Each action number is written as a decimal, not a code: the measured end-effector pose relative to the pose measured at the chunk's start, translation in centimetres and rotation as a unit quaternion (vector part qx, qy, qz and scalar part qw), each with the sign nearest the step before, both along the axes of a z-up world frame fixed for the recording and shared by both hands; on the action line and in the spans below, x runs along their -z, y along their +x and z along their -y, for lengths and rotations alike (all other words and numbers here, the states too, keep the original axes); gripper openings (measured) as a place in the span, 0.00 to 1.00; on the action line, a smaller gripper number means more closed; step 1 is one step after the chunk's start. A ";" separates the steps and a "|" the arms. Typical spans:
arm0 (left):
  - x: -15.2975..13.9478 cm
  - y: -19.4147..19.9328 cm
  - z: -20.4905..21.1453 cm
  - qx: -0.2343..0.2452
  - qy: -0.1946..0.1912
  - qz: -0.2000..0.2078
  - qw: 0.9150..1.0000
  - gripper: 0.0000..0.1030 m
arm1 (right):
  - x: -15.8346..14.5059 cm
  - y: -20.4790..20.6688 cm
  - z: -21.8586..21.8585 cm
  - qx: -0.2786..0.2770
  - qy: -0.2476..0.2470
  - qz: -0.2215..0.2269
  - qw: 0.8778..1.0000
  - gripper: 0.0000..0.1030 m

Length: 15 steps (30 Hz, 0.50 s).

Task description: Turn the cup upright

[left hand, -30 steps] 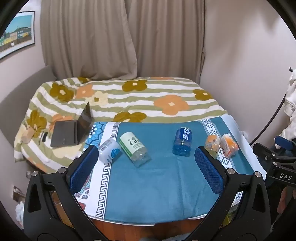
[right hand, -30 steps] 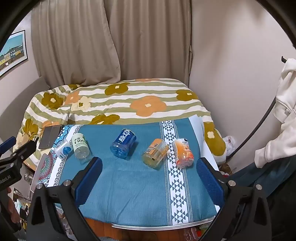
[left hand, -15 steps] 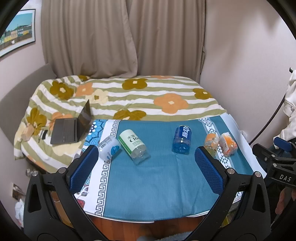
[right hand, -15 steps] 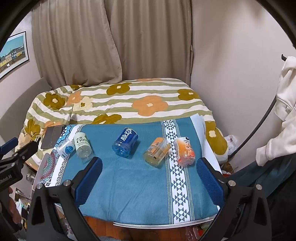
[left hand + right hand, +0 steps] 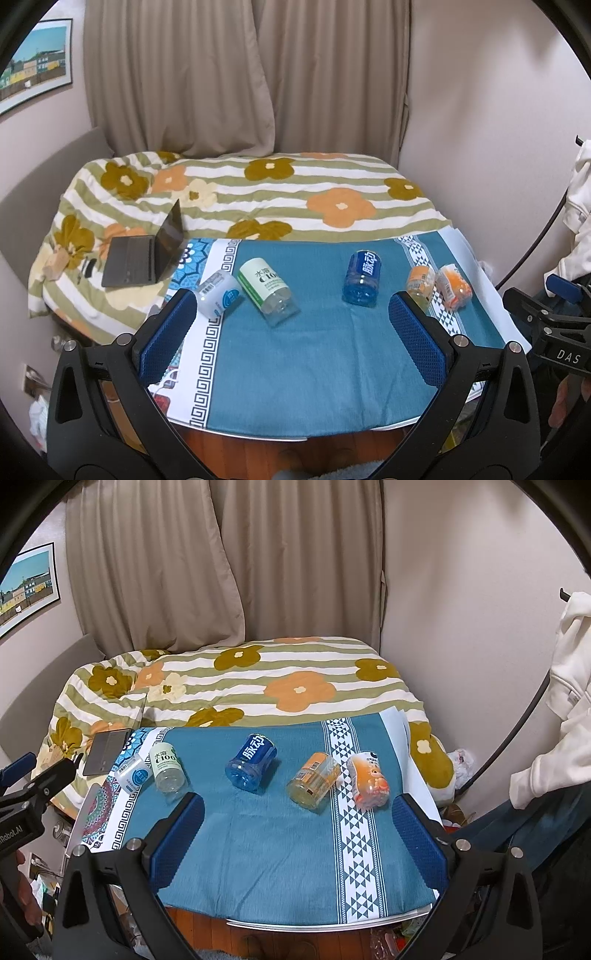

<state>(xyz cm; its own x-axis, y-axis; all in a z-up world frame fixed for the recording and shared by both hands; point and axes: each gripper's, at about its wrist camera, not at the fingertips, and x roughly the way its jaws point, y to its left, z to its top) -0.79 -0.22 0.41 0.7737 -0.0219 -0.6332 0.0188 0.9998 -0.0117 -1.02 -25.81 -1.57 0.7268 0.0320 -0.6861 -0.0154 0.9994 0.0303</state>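
Cups lie tipped over in a row on a teal cloth covering a table, with a flowered bed behind it. On the cloth, from left: white cup, green-label cup, blue cup at centre, orange cup, and peach cup at the right edge. Left gripper and right gripper hover over the cloth's near edge, both spread wide and empty.
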 end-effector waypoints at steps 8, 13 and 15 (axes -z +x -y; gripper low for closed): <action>0.0 -0.1 0.0 -0.001 -0.001 0.000 1.000 1.00 | 0.0 0.0 0.0 0.000 0.000 0.000 1.000 0.99; 0.0 -0.1 0.0 0.000 -0.001 0.001 1.000 1.00 | -0.1 -0.2 0.0 0.000 -0.001 0.001 1.000 0.99; 0.1 -0.1 0.0 0.000 -0.001 0.001 1.000 1.00 | -0.1 -0.2 0.0 0.000 0.000 0.002 1.000 0.99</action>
